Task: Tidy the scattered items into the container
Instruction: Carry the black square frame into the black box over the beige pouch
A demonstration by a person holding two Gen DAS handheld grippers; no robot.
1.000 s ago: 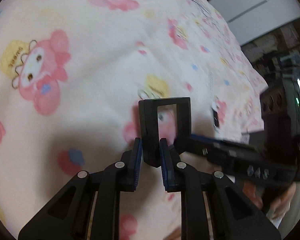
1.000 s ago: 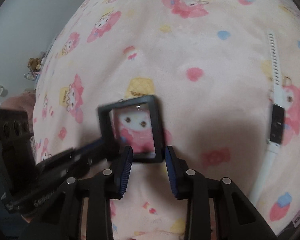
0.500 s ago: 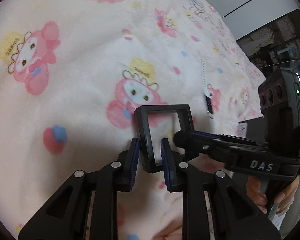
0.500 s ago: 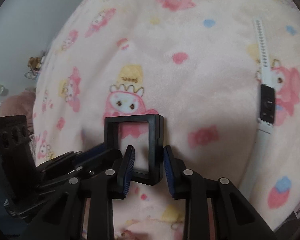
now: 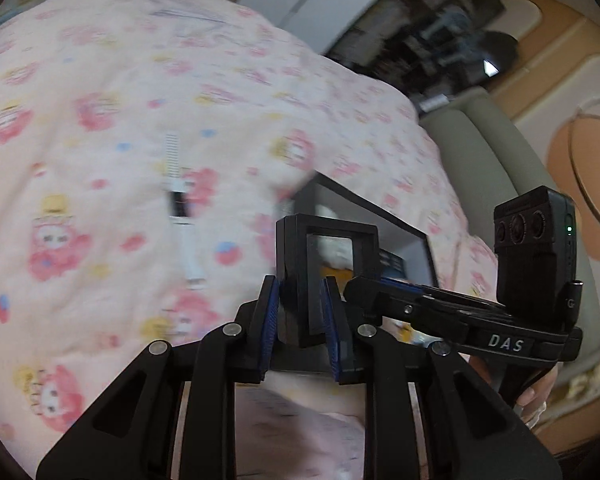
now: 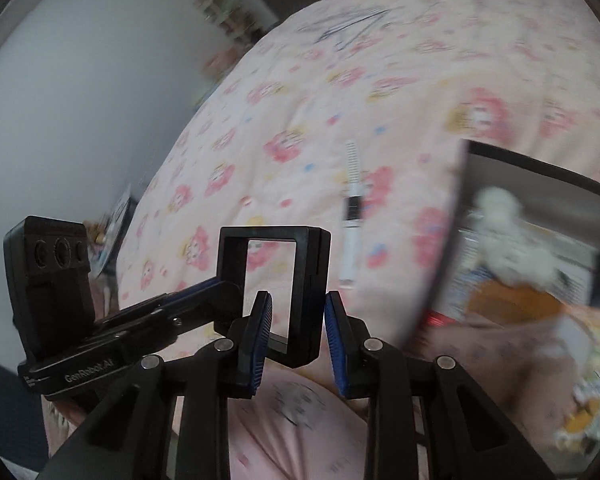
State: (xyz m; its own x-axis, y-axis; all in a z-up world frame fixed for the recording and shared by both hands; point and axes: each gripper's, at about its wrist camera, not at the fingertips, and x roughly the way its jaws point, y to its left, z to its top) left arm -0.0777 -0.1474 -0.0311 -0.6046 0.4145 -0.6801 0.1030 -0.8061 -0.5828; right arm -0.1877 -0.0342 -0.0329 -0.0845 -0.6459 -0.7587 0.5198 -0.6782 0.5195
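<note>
A black square frame box [image 5: 292,264] with a clear window hangs above the pink cartoon blanket [image 5: 100,80], gripped from both sides. My left gripper [image 5: 299,292] is shut on its left bar. My right gripper [image 6: 297,304] is shut on the right bar of the frame box [image 6: 308,280]. Each gripper shows in the other's view: the right gripper [image 5: 350,288] reaches in from the right, the left gripper [image 6: 224,284] from the left. The dark open container [image 6: 520,160] lies on the blanket to the right, and the container [image 5: 380,208] shows just behind the frame. A white wristband watch [image 6: 352,200] lies flat on the blanket.
The container holds a white fluffy item [image 6: 508,232] and an orange item [image 6: 512,300], both blurred. The watch [image 5: 180,204] lies left of the container. A grey padded panel [image 5: 480,160] stands past the blanket's right edge. A hand [image 5: 536,396] holds the right gripper.
The right jaws closed onto the frame box. Both grippers then lifted it off the blanket and swung it right, bringing the container into view.
</note>
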